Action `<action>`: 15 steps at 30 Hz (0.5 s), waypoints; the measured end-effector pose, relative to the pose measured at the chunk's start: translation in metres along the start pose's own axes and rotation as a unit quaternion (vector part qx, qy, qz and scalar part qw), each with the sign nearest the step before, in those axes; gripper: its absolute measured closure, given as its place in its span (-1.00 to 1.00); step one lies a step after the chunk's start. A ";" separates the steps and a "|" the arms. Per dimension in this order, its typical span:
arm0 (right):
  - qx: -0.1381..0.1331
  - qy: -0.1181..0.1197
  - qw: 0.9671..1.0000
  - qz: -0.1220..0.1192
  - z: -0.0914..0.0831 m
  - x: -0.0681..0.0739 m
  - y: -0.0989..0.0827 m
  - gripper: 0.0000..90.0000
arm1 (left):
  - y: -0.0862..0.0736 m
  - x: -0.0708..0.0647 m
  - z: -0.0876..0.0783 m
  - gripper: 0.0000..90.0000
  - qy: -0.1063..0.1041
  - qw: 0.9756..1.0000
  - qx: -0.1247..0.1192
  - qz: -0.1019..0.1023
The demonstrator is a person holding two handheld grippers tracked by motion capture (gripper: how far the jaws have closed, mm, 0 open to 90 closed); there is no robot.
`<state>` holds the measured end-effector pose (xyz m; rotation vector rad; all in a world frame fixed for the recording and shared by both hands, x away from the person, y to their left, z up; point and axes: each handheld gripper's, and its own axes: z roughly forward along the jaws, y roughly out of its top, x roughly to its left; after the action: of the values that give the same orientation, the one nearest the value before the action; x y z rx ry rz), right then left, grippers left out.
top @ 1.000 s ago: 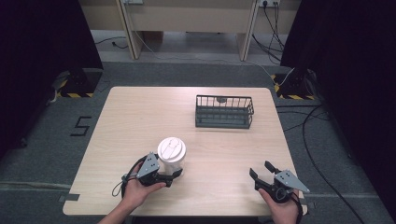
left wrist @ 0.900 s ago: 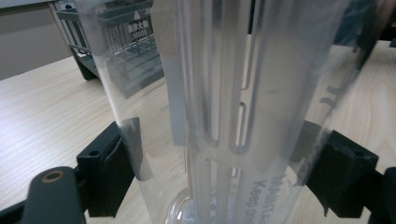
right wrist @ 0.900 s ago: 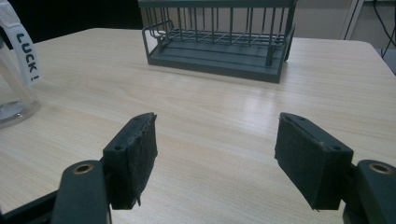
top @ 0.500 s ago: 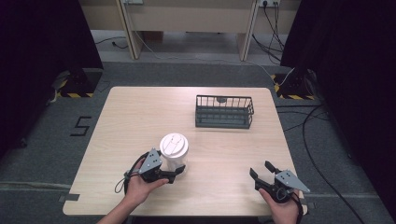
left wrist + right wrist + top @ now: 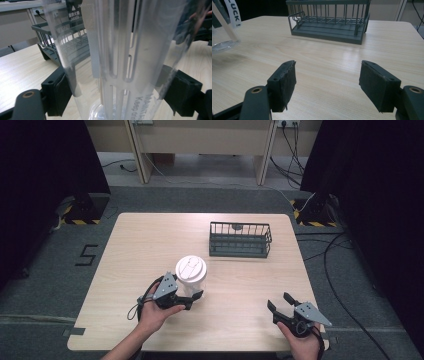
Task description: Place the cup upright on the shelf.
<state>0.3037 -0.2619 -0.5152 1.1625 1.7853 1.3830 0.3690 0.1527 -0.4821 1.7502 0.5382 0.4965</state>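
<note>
The tabletop (image 5: 150, 245) was bare wood apart from a dark wire basket (image 5: 240, 240) standing well beyond both claws, toward the far right. Just ahead of the left claw (image 5: 196, 296), and between its jaws, stood a tall clear plastic cup (image 5: 191, 276) with a white lid, upright on the wood. From the left gripper view the pads (image 5: 60, 93) pressed on the cup (image 5: 120, 57) wall low on both sides, so it was pinching the cup. To my eye the grip sat low for a tall, thin-walled cup; a gentle squeeze and a straight, slow lift would keep it from buckling or tipping. The right claw (image 5: 281, 301) rested spread and empty, well off to the side of the cup.
</note>
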 end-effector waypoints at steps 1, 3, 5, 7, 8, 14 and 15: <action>0.000 0.000 1.000 0.001 0.000 0.000 0.000 -0.33 | 0.003 0.001 0.002 -0.60 0.000 1.000 -0.001 0.002; 0.000 0.000 1.000 0.000 0.000 0.000 0.000 -0.33 | 0.004 0.001 0.003 -0.60 0.000 1.000 -0.001 0.003; 0.000 0.000 1.000 0.001 0.000 0.000 0.000 -0.33 | 0.008 0.003 0.006 -0.60 0.000 1.000 -0.003 0.003; 0.000 -0.001 1.000 0.000 0.000 0.000 0.000 -0.33 | 0.012 0.004 0.008 -0.60 0.002 1.000 -0.006 0.004; 0.000 -0.001 1.000 0.001 0.000 0.000 0.000 -0.33 | 0.012 0.004 0.008 -0.60 0.002 1.000 -0.006 0.004; 0.000 0.000 1.000 0.000 0.000 0.000 0.000 -0.33 | 0.022 0.010 0.015 -0.60 0.006 1.000 -0.012 0.009; 0.000 0.001 1.000 0.000 0.000 0.000 0.000 -0.33 | 0.024 0.011 0.017 -0.60 0.007 1.000 -0.012 0.009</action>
<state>0.3034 -0.2619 -0.5152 1.1627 1.7859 1.3842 0.3896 0.1409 -0.4620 1.7310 0.5238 0.5256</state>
